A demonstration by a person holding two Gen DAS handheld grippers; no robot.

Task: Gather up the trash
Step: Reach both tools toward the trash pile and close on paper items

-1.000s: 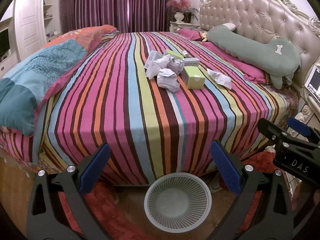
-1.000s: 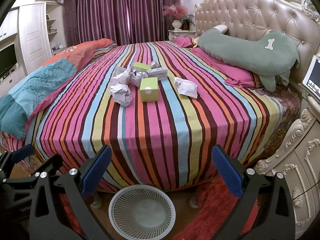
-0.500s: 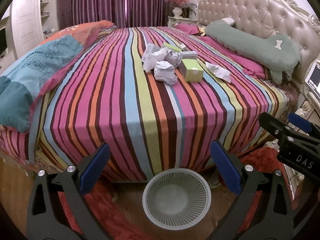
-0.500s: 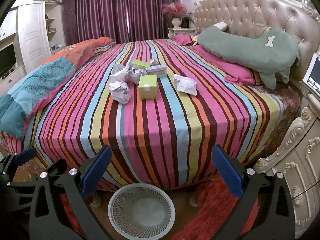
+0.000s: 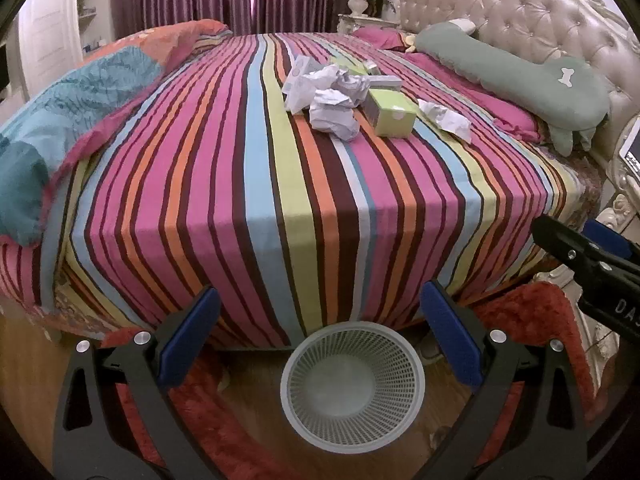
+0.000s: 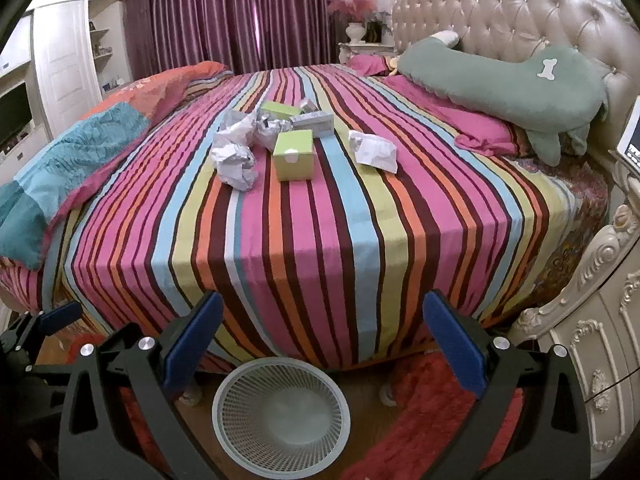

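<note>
Far green box (image 5: 347,65) half behind crumpled paper (image 5: 334,98)

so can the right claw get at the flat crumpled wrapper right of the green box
Probably yes: the right claw is open, and the wrapper lies apart from the green box with bare sheet before it.

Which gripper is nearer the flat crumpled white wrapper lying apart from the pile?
Right, by a small margin. The right gripper faces the wrapper nearly head-on; from the left gripper it lies farther rightward.
</note>
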